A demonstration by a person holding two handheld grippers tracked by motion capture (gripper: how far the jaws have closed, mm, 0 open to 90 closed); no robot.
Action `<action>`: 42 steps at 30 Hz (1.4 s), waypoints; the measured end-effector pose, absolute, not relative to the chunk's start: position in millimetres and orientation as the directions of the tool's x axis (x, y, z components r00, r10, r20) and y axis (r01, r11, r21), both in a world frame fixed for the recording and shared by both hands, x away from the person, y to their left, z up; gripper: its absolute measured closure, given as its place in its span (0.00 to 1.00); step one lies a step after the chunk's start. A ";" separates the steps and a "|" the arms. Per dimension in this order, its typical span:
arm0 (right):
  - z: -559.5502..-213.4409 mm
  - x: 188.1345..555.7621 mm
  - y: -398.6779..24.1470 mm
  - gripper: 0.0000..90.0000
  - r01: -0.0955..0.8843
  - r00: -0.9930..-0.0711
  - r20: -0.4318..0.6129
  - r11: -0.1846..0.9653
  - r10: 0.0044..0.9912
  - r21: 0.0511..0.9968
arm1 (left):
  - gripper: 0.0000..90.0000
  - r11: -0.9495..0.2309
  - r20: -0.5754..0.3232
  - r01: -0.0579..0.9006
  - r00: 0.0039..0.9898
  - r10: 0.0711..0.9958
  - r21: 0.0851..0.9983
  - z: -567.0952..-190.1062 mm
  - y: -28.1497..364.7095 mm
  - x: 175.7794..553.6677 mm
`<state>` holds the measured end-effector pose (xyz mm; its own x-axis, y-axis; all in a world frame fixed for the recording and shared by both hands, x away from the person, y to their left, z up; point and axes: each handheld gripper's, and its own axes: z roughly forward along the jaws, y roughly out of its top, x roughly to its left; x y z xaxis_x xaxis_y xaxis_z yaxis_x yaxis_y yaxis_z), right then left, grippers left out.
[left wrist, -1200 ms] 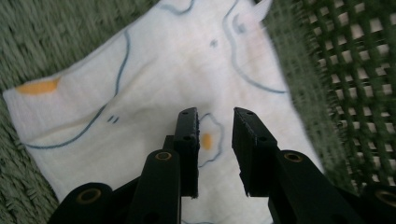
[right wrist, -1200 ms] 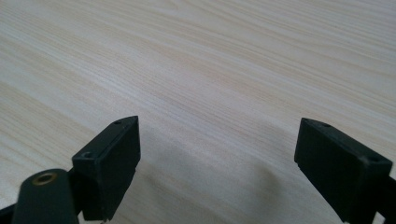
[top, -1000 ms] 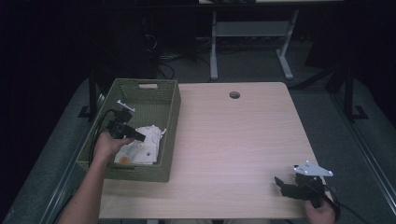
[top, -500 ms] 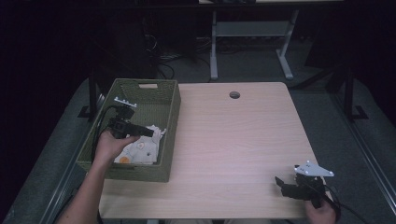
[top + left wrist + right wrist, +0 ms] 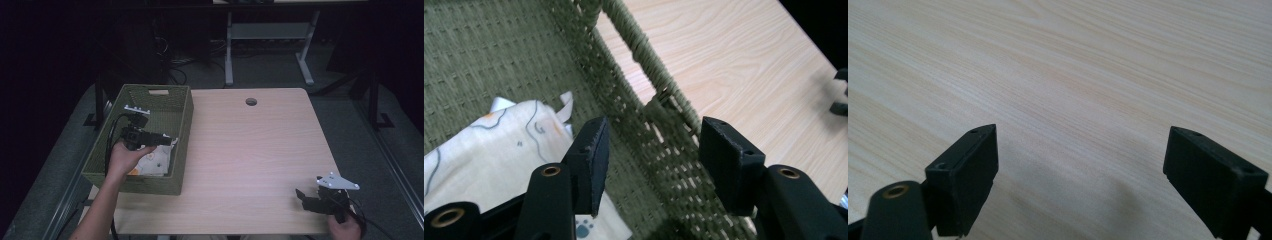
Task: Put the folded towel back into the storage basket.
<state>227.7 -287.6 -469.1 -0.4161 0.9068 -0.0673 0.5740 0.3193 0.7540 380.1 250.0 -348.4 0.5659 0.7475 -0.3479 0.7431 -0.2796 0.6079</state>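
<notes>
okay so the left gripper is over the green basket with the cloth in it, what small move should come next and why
Probably lift the left gripper clear of the woven basket toward the table. Its jaws have just been opening, with nothing between them; the printed cloth lies on the basket floor below, seemingly let go. The right gripper rests open near the table's front edge.

One woven basket (image 5: 176,125) stands at the tabletop's (image 5: 250,150) left edge, holding one printed cloth (image 5: 150,162). Two grippers are in view: the left gripper (image 5: 167,140) over the basket, the right gripper (image 5: 301,196) near the front right corner.
</notes>
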 end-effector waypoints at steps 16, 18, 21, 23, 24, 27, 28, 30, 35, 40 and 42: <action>-468.5 226.1 -287.0 0.15 0.572 -0.412 -0.066 0.314 0.909 0.758 | 0.48 -0.252 -0.355 0.706 0.592 0.724 0.662 -332.0 235.1 371.9; -468.4 226.2 -286.8 0.15 0.573 -0.411 -0.065 0.313 0.910 0.758 | 0.47 -0.256 -0.353 0.701 0.598 0.720 0.666 -331.0 231.7 370.1; -468.3 226.4 -286.8 0.15 0.570 -0.411 -0.068 0.314 0.909 0.759 | 0.47 -0.249 -0.357 0.691 0.606 0.710 0.679 -328.6 226.6 366.6; -468.4 226.4 -286.6 0.15 0.573 -0.413 -0.066 0.315 0.908 0.757 | 0.47 -0.253 -0.356 0.685 0.615 0.703 0.684 -327.2 222.0 364.7; -468.6 226.6 -286.5 0.15 0.573 -0.414 -0.066 0.316 0.908 0.756 | 0.47 -0.257 -0.356 0.682 0.621 0.699 0.685 -326.8 219.7 363.8; -468.9 226.7 -286.8 0.15 0.576 -0.415 -0.066 0.318 0.908 0.753 | 0.47 -0.266 -0.354 0.676 0.631 0.690 0.687 -326.3 213.2 361.9; -469.0 226.8 -287.2 0.15 0.573 -0.415 -0.067 0.318 0.907 0.755 | 0.47 -0.267 -0.355 0.675 0.634 0.687 0.688 -326.2 210.8 361.2; -468.7 226.7 -287.9 0.15 0.573 -0.413 -0.067 0.315 0.908 0.757 | 0.46 -0.272 -0.355 0.672 0.640 0.682 0.689 -326.1 207.5 360.1; -468.5 226.6 -288.3 0.15 0.574 -0.410 -0.064 0.312 0.910 0.757 | 0.42 -0.290 -0.361 0.666 0.660 0.659 0.688 -326.9 196.8 356.8; -467.9 226.2 -289.0 0.15 0.575 -0.404 -0.061 0.306 0.913 0.759 | 0.40 -0.291 -0.360 0.656 0.670 0.649 0.697 -326.0 189.0 353.3; -467.8 226.0 -289.2 0.15 0.574 -0.403 -0.061 0.304 0.913 0.760 | 0.39 -0.295 -0.356 0.652 0.674 0.647 0.698 -325.6 185.8 351.8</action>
